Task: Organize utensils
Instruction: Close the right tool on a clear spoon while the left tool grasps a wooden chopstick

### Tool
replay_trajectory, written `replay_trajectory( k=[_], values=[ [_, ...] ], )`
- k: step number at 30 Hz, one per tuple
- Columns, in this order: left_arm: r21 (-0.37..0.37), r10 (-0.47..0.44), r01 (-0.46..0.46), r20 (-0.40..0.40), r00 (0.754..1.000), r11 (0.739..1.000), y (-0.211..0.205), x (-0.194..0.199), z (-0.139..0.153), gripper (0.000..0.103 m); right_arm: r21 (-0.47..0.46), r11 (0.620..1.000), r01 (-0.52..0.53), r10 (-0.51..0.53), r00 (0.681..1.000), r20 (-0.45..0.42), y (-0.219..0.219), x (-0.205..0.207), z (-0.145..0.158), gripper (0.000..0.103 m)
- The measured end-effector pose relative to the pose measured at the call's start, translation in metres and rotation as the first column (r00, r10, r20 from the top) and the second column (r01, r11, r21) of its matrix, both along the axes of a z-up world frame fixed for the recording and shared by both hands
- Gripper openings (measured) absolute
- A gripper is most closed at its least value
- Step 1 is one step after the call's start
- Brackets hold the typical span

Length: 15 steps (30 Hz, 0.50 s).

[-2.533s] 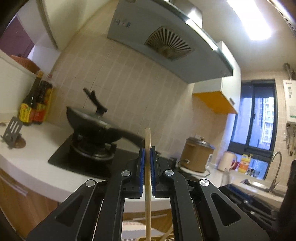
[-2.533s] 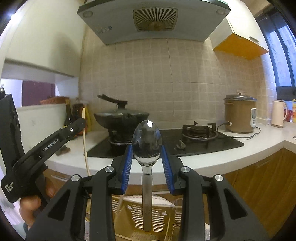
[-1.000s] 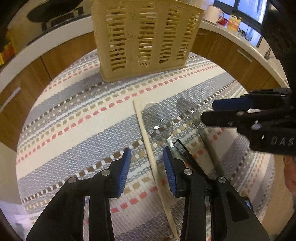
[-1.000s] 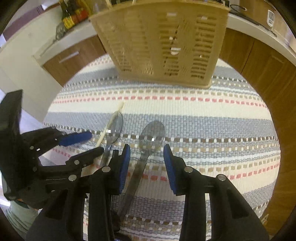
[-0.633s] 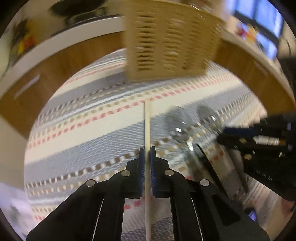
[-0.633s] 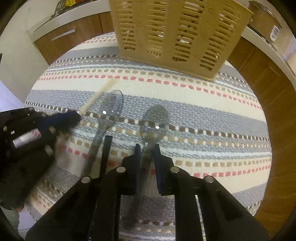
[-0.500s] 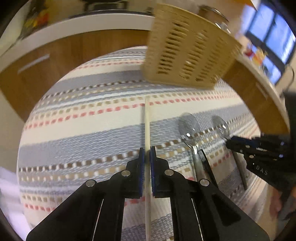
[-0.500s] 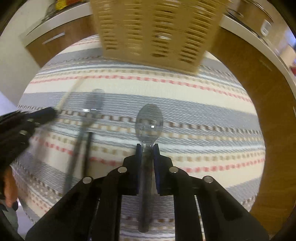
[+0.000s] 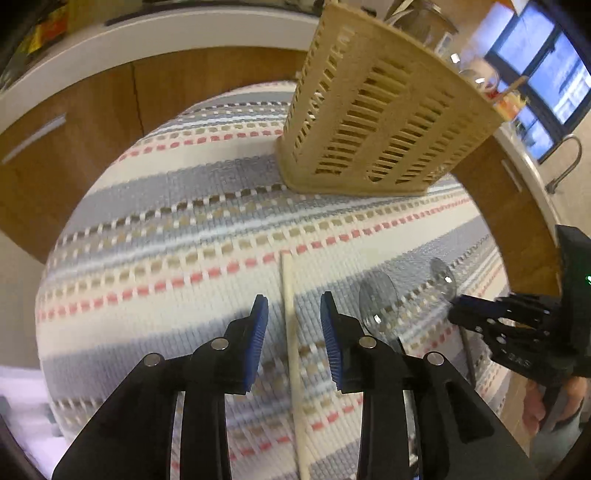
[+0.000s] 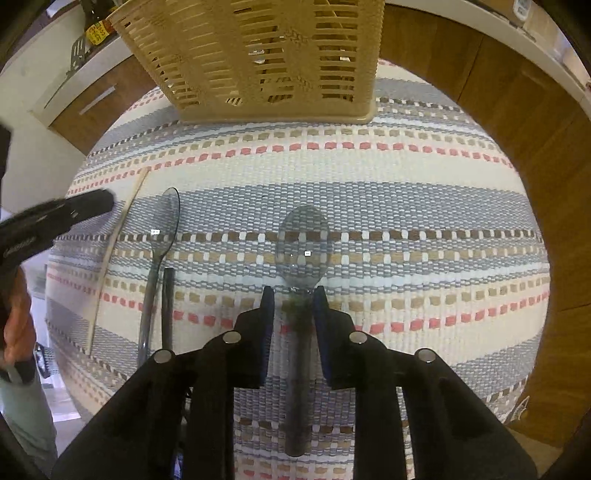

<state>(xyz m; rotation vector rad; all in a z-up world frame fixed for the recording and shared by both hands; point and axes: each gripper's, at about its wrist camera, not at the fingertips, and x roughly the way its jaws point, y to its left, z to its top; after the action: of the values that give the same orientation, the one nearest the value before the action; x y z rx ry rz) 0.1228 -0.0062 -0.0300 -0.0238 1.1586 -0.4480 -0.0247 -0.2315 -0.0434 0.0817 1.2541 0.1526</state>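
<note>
A wooden chopstick (image 9: pixel 291 332) lies on the striped mat between the fingers of my left gripper (image 9: pixel 293 314), which is open around it. A clear grey spoon (image 10: pixel 303 247) lies on the mat; its handle runs between the fingers of my right gripper (image 10: pixel 293 301), which is open. A second clear spoon (image 10: pixel 164 236) lies left of it beside a dark stick (image 10: pixel 168 306). The chopstick shows in the right wrist view (image 10: pixel 114 236) too. The beige slotted utensil basket (image 10: pixel 258 55) stands at the far side of the mat, also in the left wrist view (image 9: pixel 380 129).
The striped woven mat (image 10: pixel 406 206) covers a round table. Wooden cabinet fronts (image 9: pixel 92 122) and a white counter (image 9: pixel 184 29) ring it. The right gripper's body shows at the right in the left wrist view (image 9: pixel 517 332).
Both grippers were shut on the chopstick and the spoon half a second ago; both have opened, and the utensils now lie on the mat between the fingers.
</note>
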Motion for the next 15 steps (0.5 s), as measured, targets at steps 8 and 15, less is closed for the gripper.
replay_trajectory(
  k=[8,15],
  values=[
    [0.205,-0.135,0.145,-0.059,0.989,0.968,-0.034,0.011,-0.011,0.008,-0.013,1.000,-0.026,0.026,0.998,-0.060,0.012,0.034,-0.004,0.020],
    [0.245,-0.142,0.143,-0.021,0.990,0.959,-0.040,0.005,-0.011,0.003,-0.089,0.994,-0.071,0.060,0.991,-0.122,0.040,0.061,-0.009,0.011]
  ],
)
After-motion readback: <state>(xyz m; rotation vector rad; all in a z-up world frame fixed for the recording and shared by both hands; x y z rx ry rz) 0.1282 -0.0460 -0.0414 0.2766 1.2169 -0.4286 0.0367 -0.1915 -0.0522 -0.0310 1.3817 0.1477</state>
